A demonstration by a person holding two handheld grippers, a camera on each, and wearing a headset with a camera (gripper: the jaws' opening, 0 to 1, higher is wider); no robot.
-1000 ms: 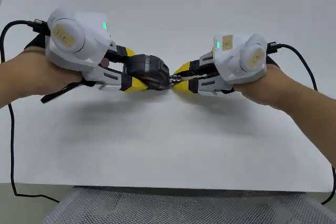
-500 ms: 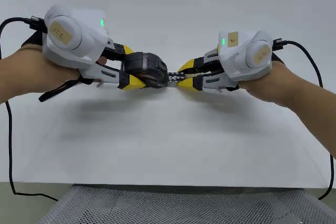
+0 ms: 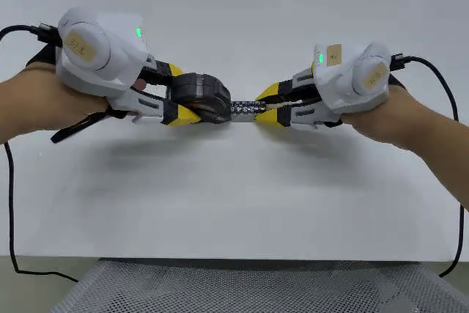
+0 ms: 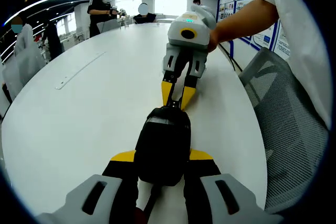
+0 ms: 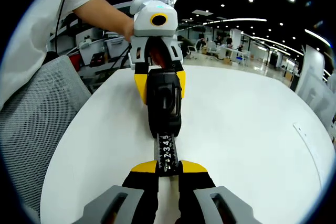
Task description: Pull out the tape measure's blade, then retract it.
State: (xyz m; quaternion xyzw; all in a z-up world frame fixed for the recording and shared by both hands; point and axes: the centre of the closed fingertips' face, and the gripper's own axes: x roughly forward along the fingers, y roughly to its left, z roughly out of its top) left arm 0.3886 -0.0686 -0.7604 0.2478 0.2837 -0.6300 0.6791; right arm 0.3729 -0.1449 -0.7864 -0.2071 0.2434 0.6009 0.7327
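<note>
A black tape measure [image 3: 201,98] hangs above the white table [image 3: 234,196], held between the yellow-tipped jaws of my left gripper [image 3: 185,105]. Its case [image 4: 164,145] sits between that gripper's jaws in the left gripper view. A short length of numbered blade [image 3: 246,108] runs out of the case to my right gripper [image 3: 270,106], which is shut on the blade's end. In the right gripper view the blade [image 5: 165,151] shows the figures 2 to 5 between the case [image 5: 164,103] and my right gripper [image 5: 168,168].
A black mesh chair [image 3: 249,287] stands at the table's near edge. Cables [image 3: 11,181] trail from both grippers down off the table. A long pale strip [image 4: 79,71] lies on the table farther off. People stand at the room's far end.
The two grippers have moved apart, the right one to the right. A short stretch of blade now shows between the case and the right gripper, where they nearly touched before.
</note>
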